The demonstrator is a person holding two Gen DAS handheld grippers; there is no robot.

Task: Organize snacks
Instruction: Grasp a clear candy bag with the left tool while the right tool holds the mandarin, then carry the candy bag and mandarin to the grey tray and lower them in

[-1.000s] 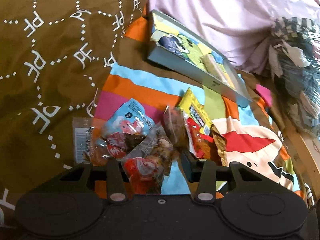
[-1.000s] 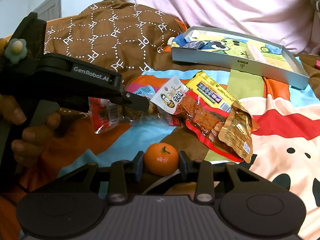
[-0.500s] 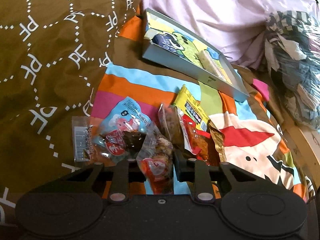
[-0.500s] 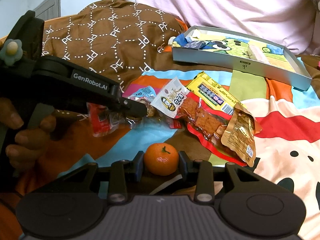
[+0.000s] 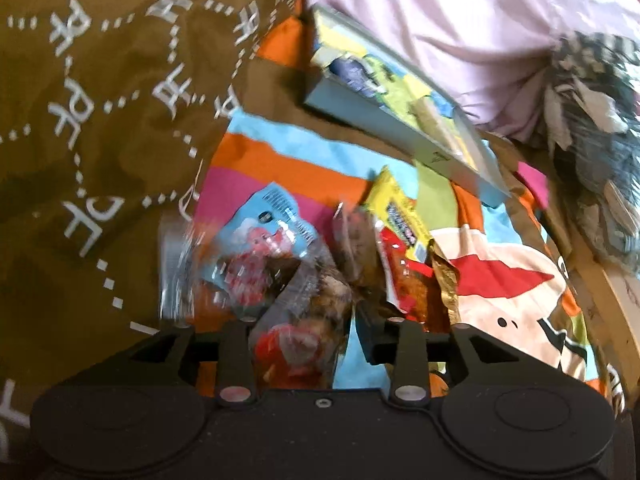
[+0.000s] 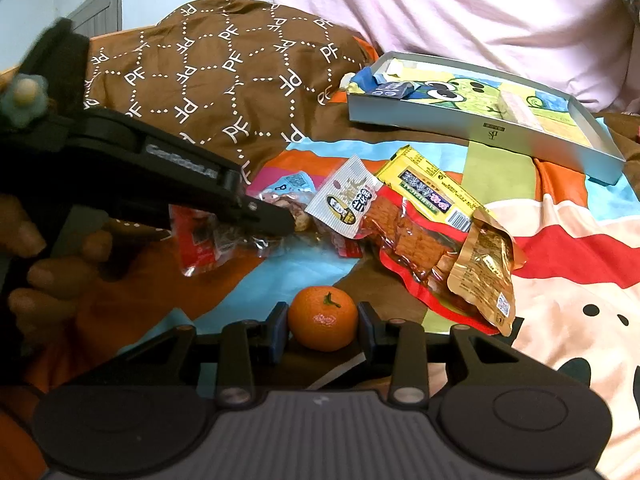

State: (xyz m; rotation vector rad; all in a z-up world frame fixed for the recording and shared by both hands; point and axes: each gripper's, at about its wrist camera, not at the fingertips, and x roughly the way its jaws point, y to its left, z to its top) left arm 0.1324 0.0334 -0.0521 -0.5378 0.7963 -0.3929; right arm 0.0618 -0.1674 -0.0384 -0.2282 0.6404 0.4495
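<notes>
My right gripper (image 6: 322, 314) is shut on a small orange mandarin (image 6: 322, 317), low over the colourful bedspread. A clear red snack packet (image 5: 296, 340) lies between the fingers of my left gripper (image 5: 304, 320); its jaws are opening and the right finger stands off the packet. From the right wrist view the left gripper (image 6: 280, 220) reaches in from the left, held by a hand, over that packet (image 6: 200, 248). Beside it lie a white sachet (image 6: 346, 200), a yellow packet (image 6: 428, 192), a red strip packet (image 6: 412, 236) and a gold pouch (image 6: 484, 268). A shallow grey box (image 6: 472, 128) sits beyond.
A brown quilt with white letters (image 6: 224, 64) rises at the back left, pink fabric (image 6: 440, 8) behind the box. A blue packet (image 5: 272, 224) lies left of the pile. Striped cloth (image 5: 592, 100) and a wooden edge (image 5: 608, 300) are at the right.
The left jaws narrowed on the clear red packet, then widened again, and that view is now blurred and slightly shifted. The right gripper and mandarin stayed put.
</notes>
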